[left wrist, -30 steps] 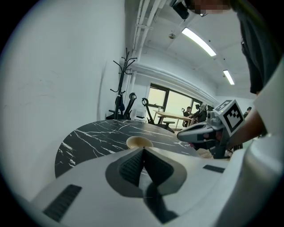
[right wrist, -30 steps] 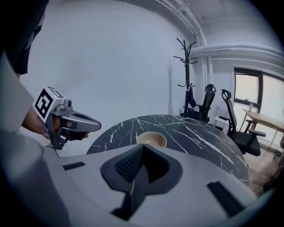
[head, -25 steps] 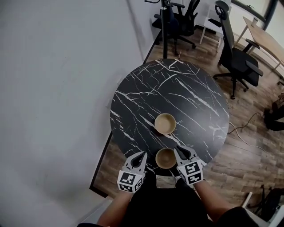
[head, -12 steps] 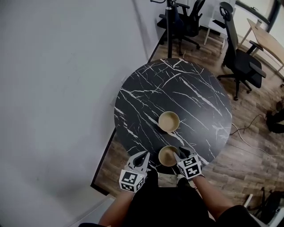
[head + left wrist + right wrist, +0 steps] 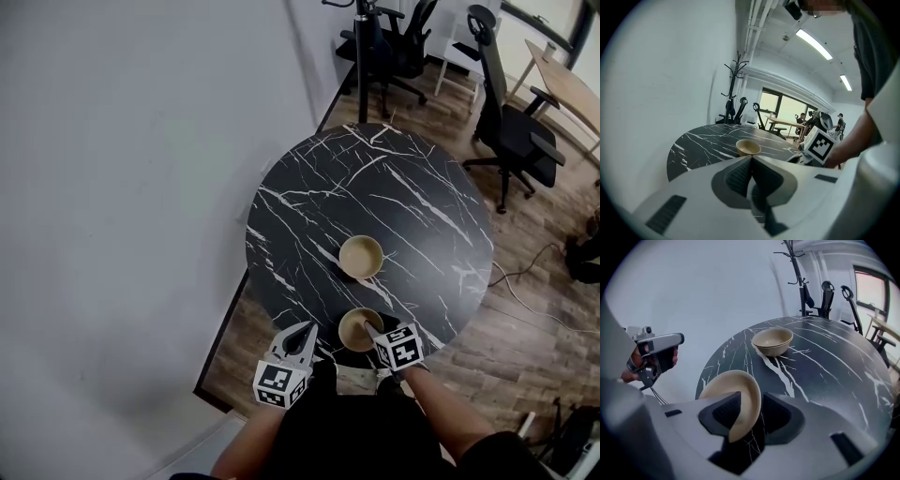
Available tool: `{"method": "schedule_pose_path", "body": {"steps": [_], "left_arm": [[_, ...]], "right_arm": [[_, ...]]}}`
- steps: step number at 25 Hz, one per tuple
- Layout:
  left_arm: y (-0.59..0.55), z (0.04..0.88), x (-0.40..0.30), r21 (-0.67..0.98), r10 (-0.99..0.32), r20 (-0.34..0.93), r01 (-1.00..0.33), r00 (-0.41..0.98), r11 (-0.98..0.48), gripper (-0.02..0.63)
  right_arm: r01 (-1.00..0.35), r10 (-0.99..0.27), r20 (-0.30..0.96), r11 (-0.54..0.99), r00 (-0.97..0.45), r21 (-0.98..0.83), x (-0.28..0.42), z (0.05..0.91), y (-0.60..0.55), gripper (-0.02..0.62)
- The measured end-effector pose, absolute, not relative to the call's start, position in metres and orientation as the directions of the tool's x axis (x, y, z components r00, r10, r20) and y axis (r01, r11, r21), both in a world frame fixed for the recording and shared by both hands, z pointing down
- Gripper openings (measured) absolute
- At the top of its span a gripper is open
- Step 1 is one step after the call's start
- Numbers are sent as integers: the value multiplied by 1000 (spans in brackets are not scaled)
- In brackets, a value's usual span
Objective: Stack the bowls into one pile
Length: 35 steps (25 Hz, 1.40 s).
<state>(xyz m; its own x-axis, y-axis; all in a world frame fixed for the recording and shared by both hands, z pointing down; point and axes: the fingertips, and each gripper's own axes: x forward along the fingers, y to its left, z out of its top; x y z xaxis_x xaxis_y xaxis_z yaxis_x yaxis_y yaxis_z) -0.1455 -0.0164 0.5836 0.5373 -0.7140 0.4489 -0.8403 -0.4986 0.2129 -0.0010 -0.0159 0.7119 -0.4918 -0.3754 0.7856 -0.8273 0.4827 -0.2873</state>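
Note:
Two tan bowls stand on the round black marble table (image 5: 375, 178). The far bowl (image 5: 361, 255) (image 5: 772, 341) (image 5: 748, 147) sits near the middle. The near bowl (image 5: 357, 328) (image 5: 736, 385) is at the table's front edge. My right gripper (image 5: 379, 329) (image 5: 749, 404) straddles that bowl's right rim, one finger inside and one outside. Its jaws have just been opening, and a dark gap shows beside the rim. My left gripper (image 5: 300, 331) (image 5: 751, 161) hovers shut and empty, left of the near bowl and off the table's edge.
A plain grey wall runs along the left. Black office chairs (image 5: 511, 122), a coat stand (image 5: 361, 56) and a wooden desk (image 5: 562, 75) stand beyond the table on the wood floor. A cable (image 5: 525, 281) lies on the floor at the right.
My right gripper has come down and leftward from beside the near bowl onto its right rim, and its jaws have spread. The left gripper and both bowls stay put.

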Motion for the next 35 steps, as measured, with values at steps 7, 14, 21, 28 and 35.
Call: {"method": "schedule_pose_path", "body": {"steps": [7,14,21,28,35], "left_arm": [[-30,576,-158,198,-731,431,-846,529,-495,14],[-30,577,-162,195,-727,436,-844,530,-499,14],[-30,579,-167,197,-722,442,-843,532,-501,14],[-32,581,-166,203,-720,440,-840,537,-503,14],[-38,578,-164,210,-721,433,-838,541,-503,14]], "right_arm": [[-829,-346,804,476,-483,-293,-7,720,-14,141],[-845,-350,815,453,-463,-286,-7,723,-18,57],[-846,-365,805,447,-468,-289,-14,716,-24,20],[-851,-406,780,436,-477,-293,-15,698,-33,18],[-860,-467,746,425,-475,-281,-11,673,-60,18]]}}
